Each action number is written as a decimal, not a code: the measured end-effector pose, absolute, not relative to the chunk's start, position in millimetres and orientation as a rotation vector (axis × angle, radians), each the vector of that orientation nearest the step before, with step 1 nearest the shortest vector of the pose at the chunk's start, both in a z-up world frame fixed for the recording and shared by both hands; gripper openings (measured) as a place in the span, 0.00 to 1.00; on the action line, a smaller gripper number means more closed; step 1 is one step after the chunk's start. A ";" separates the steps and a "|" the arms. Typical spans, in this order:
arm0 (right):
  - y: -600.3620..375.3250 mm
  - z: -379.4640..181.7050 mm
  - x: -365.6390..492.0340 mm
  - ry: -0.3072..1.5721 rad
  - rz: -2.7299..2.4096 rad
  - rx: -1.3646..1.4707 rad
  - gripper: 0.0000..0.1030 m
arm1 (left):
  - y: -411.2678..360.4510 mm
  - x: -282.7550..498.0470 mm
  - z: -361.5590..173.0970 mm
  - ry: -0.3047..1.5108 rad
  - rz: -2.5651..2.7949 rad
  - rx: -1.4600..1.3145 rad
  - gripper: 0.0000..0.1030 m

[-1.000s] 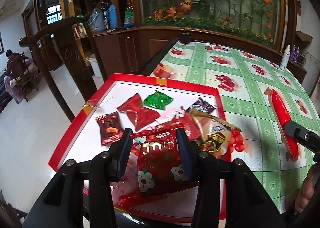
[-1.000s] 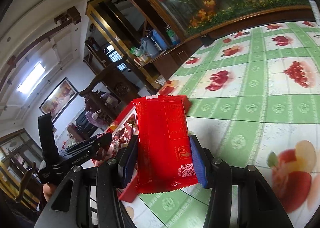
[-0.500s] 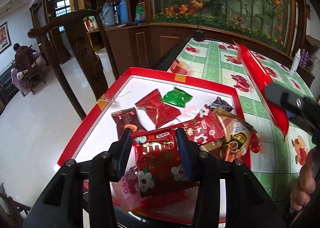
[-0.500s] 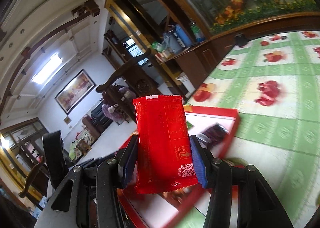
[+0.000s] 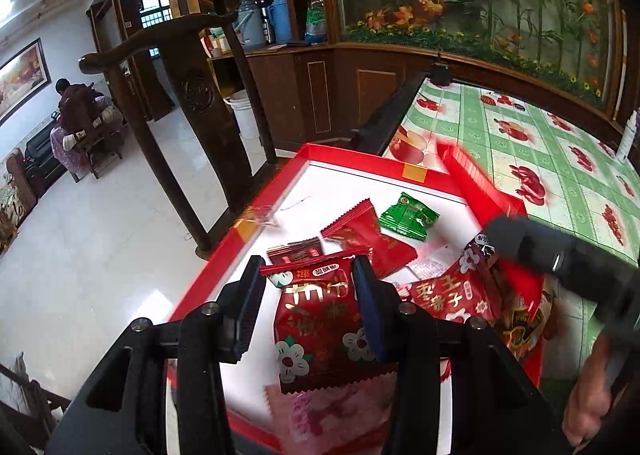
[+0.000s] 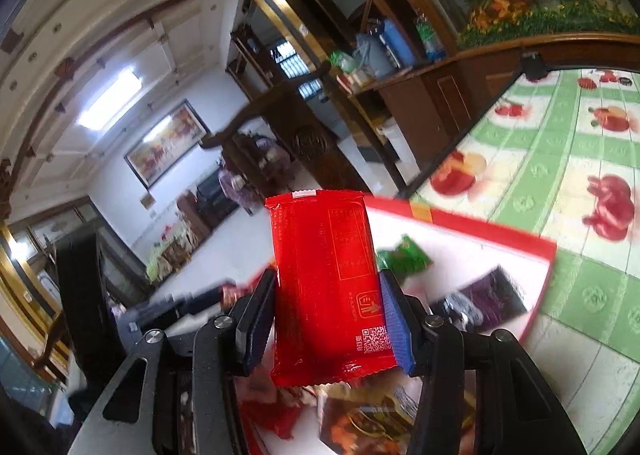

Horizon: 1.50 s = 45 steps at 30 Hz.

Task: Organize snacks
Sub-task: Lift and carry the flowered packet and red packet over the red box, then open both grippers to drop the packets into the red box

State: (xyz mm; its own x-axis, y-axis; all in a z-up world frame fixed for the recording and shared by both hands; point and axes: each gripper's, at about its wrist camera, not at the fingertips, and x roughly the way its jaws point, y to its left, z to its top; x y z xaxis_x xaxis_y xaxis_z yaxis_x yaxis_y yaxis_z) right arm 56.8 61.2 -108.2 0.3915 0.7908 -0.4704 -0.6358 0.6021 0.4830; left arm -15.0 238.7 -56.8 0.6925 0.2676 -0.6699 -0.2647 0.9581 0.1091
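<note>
Here, closest to the lens, left gripper (image 5: 310, 305) closed on a dark red flowered packet (image 5: 316, 319), held over the near part of the red tray (image 5: 348, 155); packet's lower edge hidden behind a pale pink wrapper (image 5: 332, 415). Further into the tray, a green candy (image 5: 408, 215). Right gripper (image 6: 326, 319) clamped on a long red packet (image 6: 326, 279), raised above the tray; near corner blurred, wrappers below hard to read. Beyond the tray, green checked tablecloth (image 5: 520, 143).

Gold Chinese characters on dark red flowered packet (image 5: 316, 319), QR code on long red packet (image 6: 326, 283), its fine print unreadable
</note>
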 end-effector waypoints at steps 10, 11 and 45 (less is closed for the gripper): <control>48.8 -112.2 61.2 0.741 0.824 0.261 0.49 | 223.3 5.0 -67.2 0.786 0.296 0.024 0.42; 48.1 -112.5 61.7 0.742 0.822 0.267 0.49 | 222.8 5.7 -67.5 0.787 0.298 0.024 0.42; 30.1 -96.7 57.7 0.694 0.768 0.309 0.54 | 212.0 -3.3 -53.6 0.767 0.362 0.100 0.71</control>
State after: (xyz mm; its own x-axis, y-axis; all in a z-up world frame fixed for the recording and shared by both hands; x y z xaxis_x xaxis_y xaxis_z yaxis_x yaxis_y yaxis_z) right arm 57.7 30.1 -96.7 0.5142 0.7246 -0.4588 -0.5300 0.6891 0.4943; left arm -3.3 212.0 -53.6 0.6618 0.3557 -0.6600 -0.2839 0.9336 0.2185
